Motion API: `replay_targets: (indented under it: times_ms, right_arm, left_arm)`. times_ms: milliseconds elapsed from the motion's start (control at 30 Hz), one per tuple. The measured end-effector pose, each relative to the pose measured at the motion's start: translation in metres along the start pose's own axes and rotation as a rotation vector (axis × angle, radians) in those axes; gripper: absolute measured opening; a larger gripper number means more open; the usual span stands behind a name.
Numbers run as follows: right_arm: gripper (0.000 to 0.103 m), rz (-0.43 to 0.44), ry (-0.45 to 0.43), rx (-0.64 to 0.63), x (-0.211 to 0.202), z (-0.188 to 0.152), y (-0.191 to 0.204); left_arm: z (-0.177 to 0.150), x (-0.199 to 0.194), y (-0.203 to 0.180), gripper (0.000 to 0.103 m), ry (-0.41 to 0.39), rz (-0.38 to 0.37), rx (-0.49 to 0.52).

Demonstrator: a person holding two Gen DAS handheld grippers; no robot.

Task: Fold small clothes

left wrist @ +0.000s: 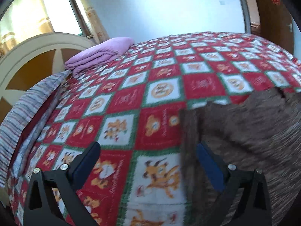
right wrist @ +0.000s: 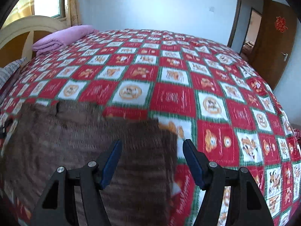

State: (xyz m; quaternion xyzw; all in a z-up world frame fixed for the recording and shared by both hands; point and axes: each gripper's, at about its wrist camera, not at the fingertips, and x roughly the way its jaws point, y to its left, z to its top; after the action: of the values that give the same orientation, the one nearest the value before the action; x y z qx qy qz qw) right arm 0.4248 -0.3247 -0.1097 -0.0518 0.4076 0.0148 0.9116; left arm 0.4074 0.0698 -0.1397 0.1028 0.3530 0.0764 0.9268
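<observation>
Brown garment (right wrist: 79,146), blurred, lay on the bedspread (right wrist: 169,79) at 8 o'clock, its near edge cut off. Right gripper (right wrist: 151,162) gaped, empty. Left gripper (left wrist: 148,162) spread wide; garment hid one finger's tip.

Home bedroom: quilted bed (right wrist: 169,71), headboard (left wrist: 33,56), curtained window (left wrist: 56,5).

- Bedspread (right wrist: 169,86): red and white squares edged green, orange cartoon figures.
- Garment (right wrist: 79,141) on the bedspread: brown, faintly striped.
- Folded quilt (right wrist: 62,35) at the bedspread's far corner: lilac.
- Fingers (right wrist: 111,163): blue pads, black frames.
</observation>
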Motion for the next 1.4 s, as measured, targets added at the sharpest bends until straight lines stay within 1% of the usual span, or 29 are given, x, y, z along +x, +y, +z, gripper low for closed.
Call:
replay_targets:
  times_ms: [67,100,133,167,233,267,333,433,500,533,567,600,633,667,700,800,900,933,1033,1067,1100,1133,1167,1200,1233,1267,1333,1367,1400]
  right_arm:
    - [0.063,0.032,0.015,0.006,0.002,-0.006,-0.006]
    - [0.054,0.047,0.025,0.012,0.004,-0.007,-0.009]
    - [0.050,0.051,0.032,0.019,0.005,-0.008,-0.012]
    - [0.050,0.054,0.036,0.031,0.007,-0.009,-0.016]
    - [0.049,0.092,0.036,0.053,0.011,-0.010,-0.021]
    - [0.049,0.103,0.039,0.053,0.013,-0.010,-0.021]
    - [0.049,0.112,0.037,0.051,0.017,-0.010,-0.020]
    - [0.049,0.125,0.028,0.053,0.023,-0.009,-0.018]
    - [0.049,0.119,0.030,0.032,0.028,-0.007,-0.014]
    - [0.049,0.105,0.037,0.012,0.032,-0.005,-0.010]
    - [0.049,0.093,0.048,-0.005,0.036,-0.004,-0.007]
    - [0.038,0.089,0.053,-0.018,0.039,-0.004,-0.004]
    - [0.020,0.091,0.063,-0.031,0.042,-0.004,-0.001]
    - [0.016,0.094,0.070,-0.043,0.044,-0.004,0.001]
    - [0.011,0.083,0.057,-0.052,0.041,-0.004,0.004]
    - [0.010,0.075,-0.002,-0.061,0.024,-0.002,0.007]
    - [0.009,0.073,-0.071,-0.001,0.007,0.004,-0.002]
    - [0.009,0.068,-0.059,0.014,0.010,0.006,-0.005]
    - [0.011,0.029,0.054,0.001,0.038,0.003,-0.003]
    - [0.012,0.024,0.084,-0.011,0.044,0.001,0.000]
    - [0.017,0.007,0.093,-0.026,0.046,0.000,0.003]
    - [0.027,-0.024,0.081,-0.037,0.042,-0.001,0.005]
    - [0.031,-0.050,0.057,-0.046,0.035,-0.001,0.009]
    - [0.033,-0.040,0.037,-0.048,0.026,0.001,0.013]
    - [0.033,-0.014,0.029,-0.050,0.020,0.003,0.017]
    - [0.033,0.029,0.021,-0.063,0.011,0.007,0.027]
    - [0.036,0.101,0.018,-0.085,0.004,0.012,0.045]
    - [0.038,0.166,0.039,-0.095,0.004,0.016,0.060]
    - [0.043,0.211,0.060,-0.102,0.007,0.017,0.073]
  left_arm:
    - [0.006,0.002,-0.008,0.101,0.002,-0.040,0.010]
    - [0.008,0.005,-0.011,0.098,0.008,-0.063,0.009]
    - [0.011,0.009,-0.014,0.088,0.014,-0.086,0.007]
    - [0.013,0.013,-0.019,0.081,0.025,-0.117,0.009]
    - [0.017,0.023,-0.027,0.079,0.057,-0.156,0.011]
    - [0.018,0.029,-0.031,0.075,0.070,-0.173,0.006]
    - [0.019,0.037,-0.034,0.067,0.082,-0.185,0.000]
    - [0.015,0.040,-0.039,0.061,0.078,-0.199,0.012]
    - [0.014,0.037,-0.039,0.049,0.069,-0.225,0.023]
    - [0.013,0.036,-0.039,0.034,0.068,-0.232,0.030]
    - [0.012,0.035,-0.040,0.011,0.068,-0.242,0.045]
    - [0.011,0.034,-0.041,0.008,0.067,-0.258,0.060]
    - [0.010,0.033,-0.041,0.008,0.058,-0.260,0.073]
    - [0.010,0.030,-0.042,0.007,0.040,-0.261,0.093]
    - [0.009,0.025,-0.041,0.007,0.019,-0.257,0.103]
    - [0.014,0.014,-0.030,0.006,-0.036,-0.262,0.062]
    - [0.017,0.013,-0.017,0.005,-0.037,-0.286,-0.008]
    - [0.015,0.019,-0.016,0.005,-0.022,-0.285,-0.016]
    - [0.007,0.038,-0.023,0.006,0.046,-0.234,0.005]
    - [0.005,0.042,-0.022,0.013,0.068,-0.225,-0.005]
    - [0.005,0.041,-0.020,0.014,0.070,-0.213,-0.015]
    - [0.005,0.037,-0.016,0.019,0.062,-0.202,-0.040]
    - [0.004,0.032,-0.011,0.036,0.051,-0.207,-0.070]
    - [0.002,0.028,-0.006,0.045,0.042,-0.211,-0.089]
    - [-0.001,0.023,-0.002,0.061,0.028,-0.209,-0.103]
    - [-0.003,0.022,0.001,0.072,0.023,-0.205,-0.107]
    - [-0.008,0.019,0.006,0.074,0.013,-0.213,-0.123]
    - [-0.009,0.019,0.008,0.075,0.018,-0.226,-0.134]
    - [-0.011,0.019,0.009,0.077,0.026,-0.231,-0.146]
